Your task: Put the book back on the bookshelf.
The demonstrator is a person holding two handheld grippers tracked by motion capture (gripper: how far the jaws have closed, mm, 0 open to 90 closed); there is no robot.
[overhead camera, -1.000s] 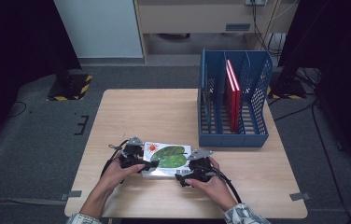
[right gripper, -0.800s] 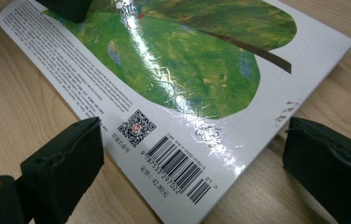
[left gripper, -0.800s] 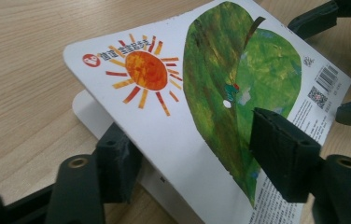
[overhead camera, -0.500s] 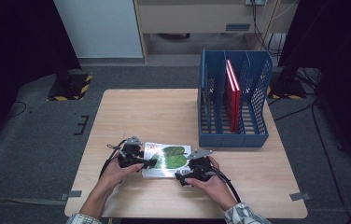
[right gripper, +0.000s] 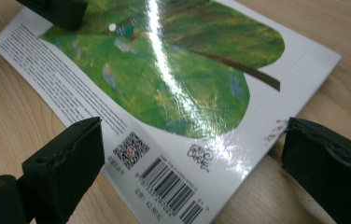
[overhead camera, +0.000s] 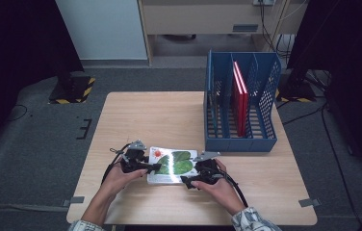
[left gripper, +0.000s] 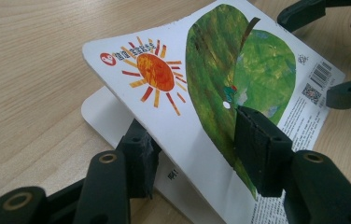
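Note:
A picture book [overhead camera: 173,162] with a green leaf and an orange sun on its white cover lies near the table's front edge. In the left gripper view its cover [left gripper: 173,70] is lifted off the pages below. My left gripper [left gripper: 194,130] has one jaw under that raised cover and the other on top. Its jaws have just been closing, and a gap still shows between the pads. My right gripper [right gripper: 192,140] stands open, its jaws astride the barcode corner of the book [right gripper: 173,88] without touching it. In the high view the left gripper [overhead camera: 156,167] and right gripper [overhead camera: 187,179] flank the book.
A blue slotted file rack [overhead camera: 239,139] stands at the table's right back, holding thin red books [overhead camera: 239,96] upright. Bare wooden table [overhead camera: 145,115] lies behind the book. Both forearms come in from the front edge.
The left gripper's jaws have drawn closer together around the book's left edge. Both hands and the book stay where they were.

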